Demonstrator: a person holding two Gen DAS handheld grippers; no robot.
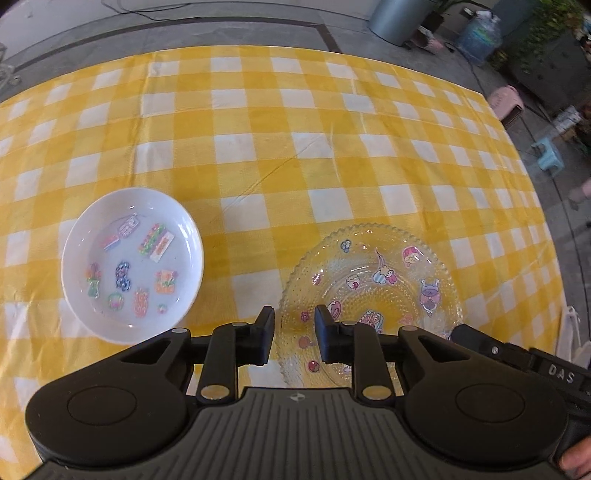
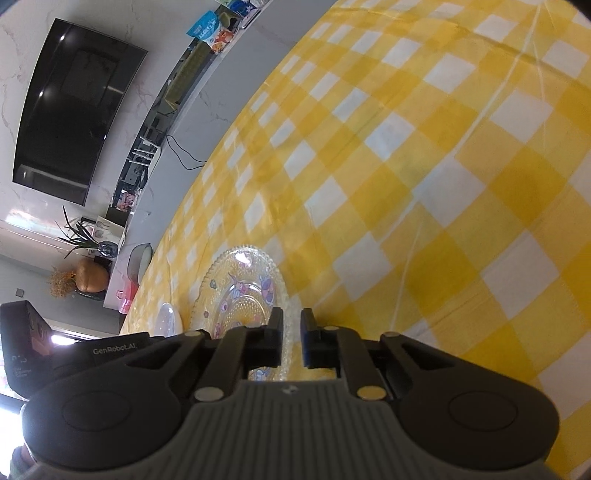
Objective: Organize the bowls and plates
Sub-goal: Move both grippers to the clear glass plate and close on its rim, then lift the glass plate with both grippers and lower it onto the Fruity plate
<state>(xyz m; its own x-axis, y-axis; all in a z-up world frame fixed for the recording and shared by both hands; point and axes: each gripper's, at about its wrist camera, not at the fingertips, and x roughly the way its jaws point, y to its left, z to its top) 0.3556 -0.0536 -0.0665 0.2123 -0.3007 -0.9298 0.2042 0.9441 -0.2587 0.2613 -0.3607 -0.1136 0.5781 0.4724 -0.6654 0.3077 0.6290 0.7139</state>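
Observation:
A clear glass plate with cartoon stickers and a beaded rim lies on the yellow checked tablecloth. A white bowl with colourful stickers sits to its left. My left gripper hovers over the glass plate's near left rim, jaws slightly apart and empty. In the right wrist view my right gripper has its jaws narrowly apart around the rim of the glass plate. The white bowl shows edge-on beyond. The right gripper's body shows at the plate's right edge.
The tablecloth covers the whole table. Beyond the far edge are a grey bin, a water jug and small stools. A wall TV and a shelf with clutter stand off the table.

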